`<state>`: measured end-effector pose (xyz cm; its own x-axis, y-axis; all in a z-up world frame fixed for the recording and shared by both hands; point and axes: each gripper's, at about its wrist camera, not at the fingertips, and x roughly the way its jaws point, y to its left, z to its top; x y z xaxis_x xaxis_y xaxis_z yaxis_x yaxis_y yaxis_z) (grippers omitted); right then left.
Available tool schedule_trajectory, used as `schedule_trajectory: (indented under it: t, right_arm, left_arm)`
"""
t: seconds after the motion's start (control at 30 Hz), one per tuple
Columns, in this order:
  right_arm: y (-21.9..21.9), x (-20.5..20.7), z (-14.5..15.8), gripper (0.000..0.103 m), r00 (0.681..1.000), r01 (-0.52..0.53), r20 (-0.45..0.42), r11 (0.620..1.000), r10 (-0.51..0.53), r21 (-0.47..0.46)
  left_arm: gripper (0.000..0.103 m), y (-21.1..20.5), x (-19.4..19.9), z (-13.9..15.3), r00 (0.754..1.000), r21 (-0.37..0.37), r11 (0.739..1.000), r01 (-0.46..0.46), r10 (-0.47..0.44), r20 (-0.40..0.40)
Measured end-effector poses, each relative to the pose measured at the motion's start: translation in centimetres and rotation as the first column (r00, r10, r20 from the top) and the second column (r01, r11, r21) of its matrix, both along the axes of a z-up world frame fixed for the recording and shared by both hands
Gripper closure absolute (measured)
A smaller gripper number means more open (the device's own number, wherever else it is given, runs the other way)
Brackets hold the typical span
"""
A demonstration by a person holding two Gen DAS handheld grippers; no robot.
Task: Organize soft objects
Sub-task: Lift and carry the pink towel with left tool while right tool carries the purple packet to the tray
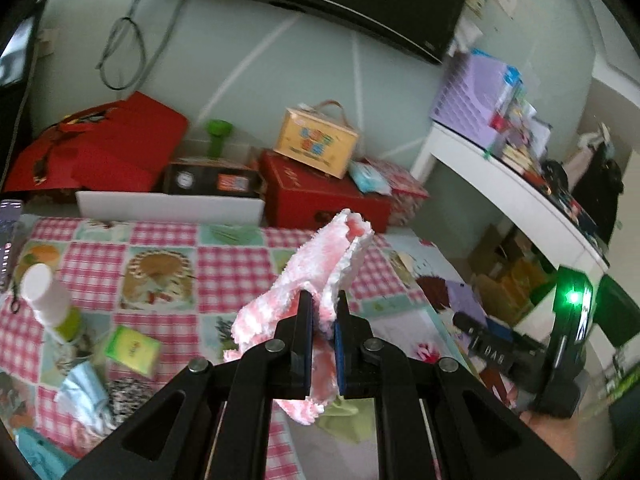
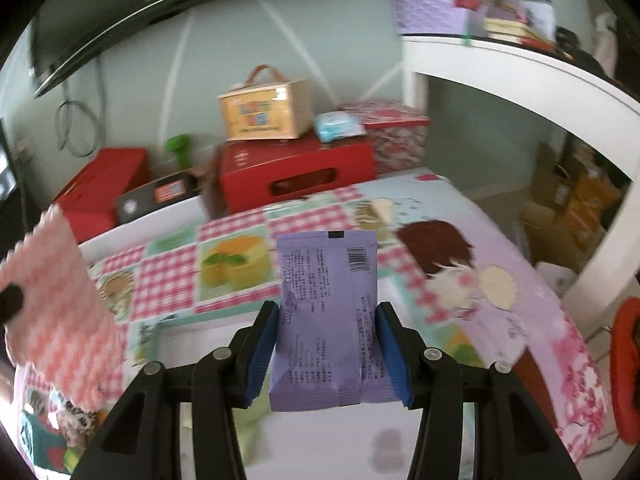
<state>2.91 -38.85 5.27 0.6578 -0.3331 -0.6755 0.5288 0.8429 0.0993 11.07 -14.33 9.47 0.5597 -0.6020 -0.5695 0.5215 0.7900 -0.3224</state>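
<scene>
My left gripper (image 1: 323, 300) is shut on a pink and white fluffy cloth (image 1: 320, 268) and holds it up above the patterned table (image 1: 160, 248). The cloth also shows at the left of the right wrist view (image 2: 56, 300). My right gripper (image 2: 326, 312) is shut on a purple soft packet (image 2: 326, 312) with printed text and a barcode, held upright above the table (image 2: 460, 280). The right gripper also shows in the left wrist view (image 1: 500, 344), low on the right.
On the table's left lie a white-capped green bottle (image 1: 48, 300), a green box (image 1: 130, 348), a pale blue pouch (image 1: 84, 396) and a patterned cloth. Red boxes (image 1: 320, 196), a white tray (image 1: 168, 208) and a wooden case (image 1: 316, 140) stand behind. A white desk (image 1: 520, 200) stands right.
</scene>
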Motion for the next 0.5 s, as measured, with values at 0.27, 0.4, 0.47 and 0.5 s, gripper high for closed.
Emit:
schedule_trajectory:
  t: [0.27, 0.4, 0.47, 0.5]
  right_arm:
    - [-3.5, -2.0, -0.7, 0.05, 0.995, 0.102, -0.015, 0.994, -0.101, 0.037]
    - [-3.8, -2.0, -1.4, 0.05, 0.994, 0.108, -0.035, 0.993, -0.106, 0.044]
    - [-3.8, -1.8, -1.7, 0.05, 0.994, 0.102, -0.039, 0.993, -0.1, 0.052]
    - [-3.8, -1.7, -1.9, 0.05, 0.994, 0.098, -0.045, 0.994, -0.095, 0.056]
  left_arm:
    - [0.094, -4.2, -0.7, -2.2, 0.995, 0.038, 0.995, 0.094, -0.093, -0.031]
    - [0.094, -5.4, -0.5, -3.8, 0.993, 0.056, 0.993, 0.107, -0.104, -0.053]
    - [0.094, -5.7, -0.2, -4.9, 0.992, 0.06, 0.993, 0.105, -0.1, -0.083]
    - [0.094, -5.9, 0.0, -5.5, 0.99, 0.069, 0.992, 0.102, -0.095, -0.101]
